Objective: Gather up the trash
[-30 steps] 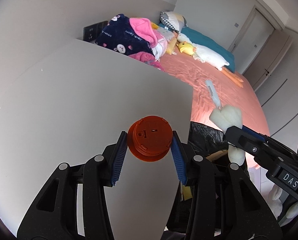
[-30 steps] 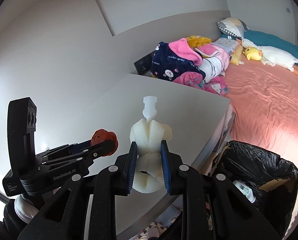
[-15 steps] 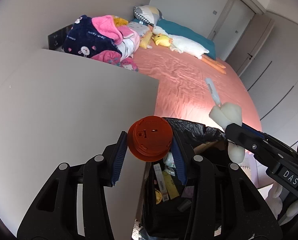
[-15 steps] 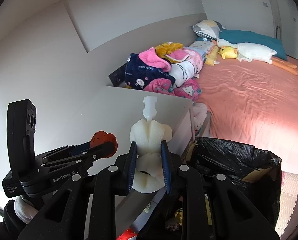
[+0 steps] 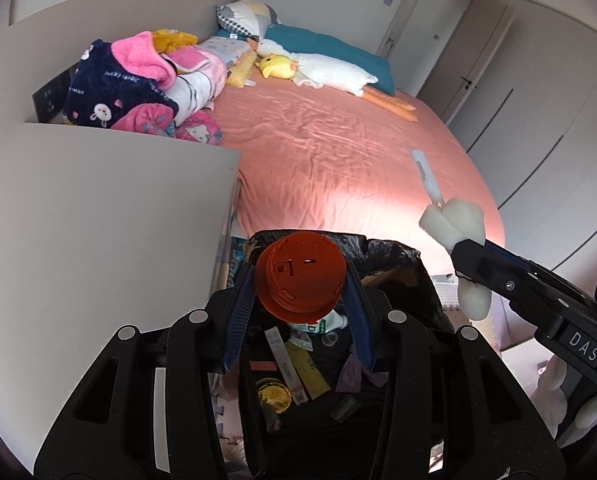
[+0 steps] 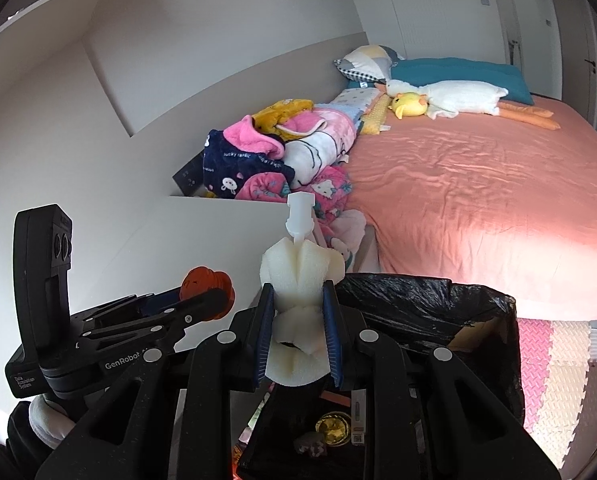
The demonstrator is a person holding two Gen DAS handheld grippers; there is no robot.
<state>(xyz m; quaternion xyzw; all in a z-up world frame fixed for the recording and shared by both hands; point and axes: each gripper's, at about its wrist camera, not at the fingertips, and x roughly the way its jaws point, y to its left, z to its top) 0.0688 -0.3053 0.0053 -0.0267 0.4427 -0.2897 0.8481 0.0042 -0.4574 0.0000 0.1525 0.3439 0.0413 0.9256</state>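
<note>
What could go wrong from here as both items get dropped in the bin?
The left hand-held gripper holds the orange cap near the black-lined bin's rim on the desk side; released early, it might bounce out. The white foam brush head in the right hand-held gripper is light and may catch on the bag edge.

Soft daylight glares on the pink bedsheet (image 5: 338,168); fisheye bends and darkens sharp frames' edges.

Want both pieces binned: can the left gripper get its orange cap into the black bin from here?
Probably yes: the left gripper holds the orange cap above the open bin, nothing between.
</note>
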